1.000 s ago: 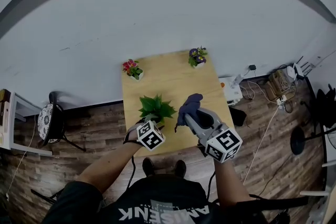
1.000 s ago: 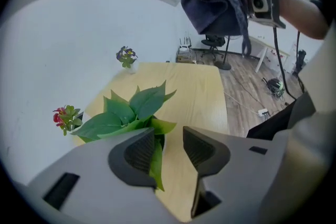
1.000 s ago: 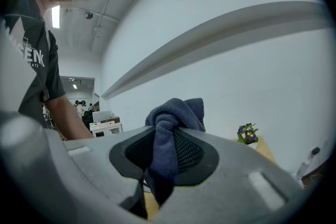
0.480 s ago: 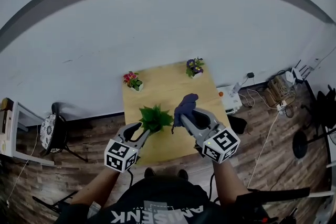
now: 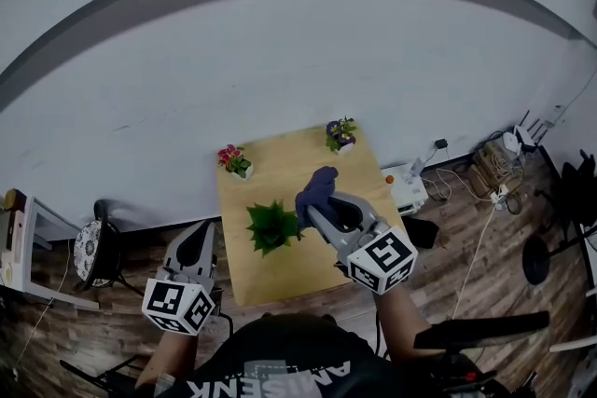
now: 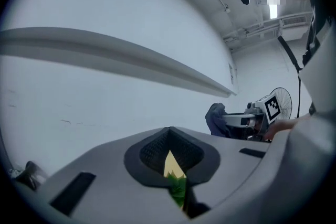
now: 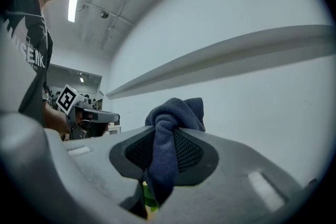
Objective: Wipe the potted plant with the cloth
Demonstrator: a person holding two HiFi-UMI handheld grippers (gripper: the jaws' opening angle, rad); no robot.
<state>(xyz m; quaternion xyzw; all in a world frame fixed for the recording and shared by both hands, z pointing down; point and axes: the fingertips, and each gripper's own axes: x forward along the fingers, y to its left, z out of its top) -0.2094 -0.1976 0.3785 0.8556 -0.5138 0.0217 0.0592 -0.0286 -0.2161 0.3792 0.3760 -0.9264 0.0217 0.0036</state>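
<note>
The green potted plant (image 5: 272,226) stands on the wooden table (image 5: 322,158), towards its front left. My right gripper (image 5: 312,212) hovers just right of the plant, shut on a dark blue cloth (image 5: 318,189) that bunches above the fingertips. In the right gripper view the cloth (image 7: 169,136) hangs down between the closed pads of that gripper (image 7: 165,131). My left gripper (image 5: 198,234) is raised off the table's left side, shut with nothing in it. In the left gripper view its jaws (image 6: 169,134) meet, and only a sliver of the plant's leaves (image 6: 177,189) shows through the notch.
A small pot with pink flowers (image 5: 233,159) stands at the table's back left, one with purple flowers (image 5: 340,134) at the back right. A round stool (image 5: 91,243) stands left of the table. A white box (image 5: 408,185) and cables lie right of it. A pale wall rises behind.
My left gripper left the plant, rose and swung out to the left of the table, and its jaws closed empty. The right gripper with the cloth lifted a little and came closer to the plant.
</note>
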